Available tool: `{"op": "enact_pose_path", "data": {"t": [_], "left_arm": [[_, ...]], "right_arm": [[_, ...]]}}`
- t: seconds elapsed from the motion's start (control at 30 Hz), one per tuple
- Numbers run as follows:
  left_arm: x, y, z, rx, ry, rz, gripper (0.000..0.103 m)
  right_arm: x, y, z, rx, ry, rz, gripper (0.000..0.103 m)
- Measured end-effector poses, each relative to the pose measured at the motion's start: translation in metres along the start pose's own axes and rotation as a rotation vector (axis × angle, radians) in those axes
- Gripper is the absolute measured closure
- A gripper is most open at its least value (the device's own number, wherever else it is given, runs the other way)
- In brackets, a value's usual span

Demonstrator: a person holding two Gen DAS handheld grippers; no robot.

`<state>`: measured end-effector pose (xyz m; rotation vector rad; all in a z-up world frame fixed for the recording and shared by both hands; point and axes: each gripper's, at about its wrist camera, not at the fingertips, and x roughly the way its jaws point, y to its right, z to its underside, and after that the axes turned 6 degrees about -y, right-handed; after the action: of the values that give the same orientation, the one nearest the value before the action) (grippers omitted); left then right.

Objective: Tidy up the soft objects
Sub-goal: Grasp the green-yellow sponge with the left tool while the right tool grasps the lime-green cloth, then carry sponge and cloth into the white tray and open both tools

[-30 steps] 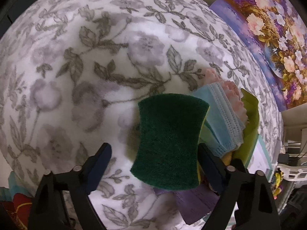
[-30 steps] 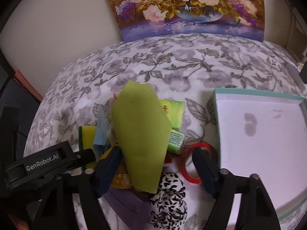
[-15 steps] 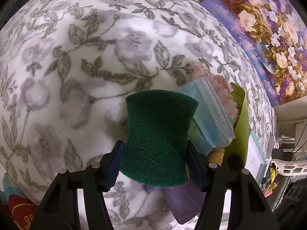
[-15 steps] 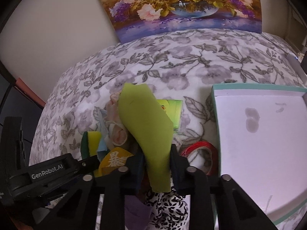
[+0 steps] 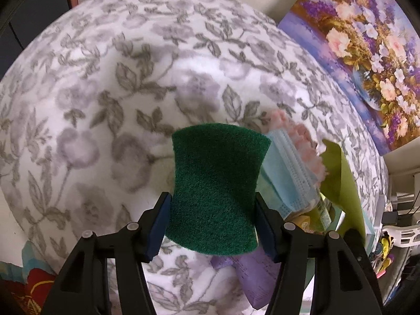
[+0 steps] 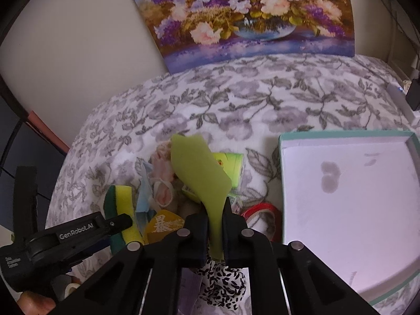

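Note:
My left gripper (image 5: 213,219) is shut on a green scouring sponge (image 5: 218,183), its pads pressing both sides; the right wrist view shows that sponge (image 6: 123,210) with its yellow foam side, and the left gripper (image 6: 78,236) beside it. My right gripper (image 6: 215,225) is shut on a thin lime-green sheet (image 6: 202,173) that stands up from the pile. The same lime-green sheet (image 5: 341,183) rises at the right of the left wrist view. Beside the sponge lie a blue face mask (image 5: 288,173) and a pink fluffy piece (image 5: 307,141).
An open teal-rimmed white box (image 6: 281,157) stands right of the pile on the floral blanket (image 6: 262,99). In the pile lie a green packet (image 6: 233,162), a red tape ring (image 6: 262,210), a yellow pouch (image 6: 162,225), a black-and-white spotted cloth (image 6: 223,281) and a purple piece (image 5: 252,273). A flower painting (image 6: 249,13) leans on the wall.
Both grippers have closed: the left onto the green sponge, the right onto the lime-green sheet, which now bends upward between the right jaws.

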<state>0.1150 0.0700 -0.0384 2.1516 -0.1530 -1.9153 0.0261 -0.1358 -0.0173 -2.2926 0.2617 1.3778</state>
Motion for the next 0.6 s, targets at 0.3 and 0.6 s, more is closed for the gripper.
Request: {"op": "enact_pose_path", "data": {"t": [0.3, 0.6], "left_arm": [[-0.044, 0.016, 0.002, 0.041, 0.128, 0.003, 0.041], [-0.08, 0.081, 0.016, 0.18, 0.197, 0.007, 0.041]], "right_arm": [[-0.04, 0.009, -0.008, 0.018, 0.098, -0.026, 0.096], [-0.082, 0.035, -0.02, 0.084, 0.2, -0.024, 0.096]]}}
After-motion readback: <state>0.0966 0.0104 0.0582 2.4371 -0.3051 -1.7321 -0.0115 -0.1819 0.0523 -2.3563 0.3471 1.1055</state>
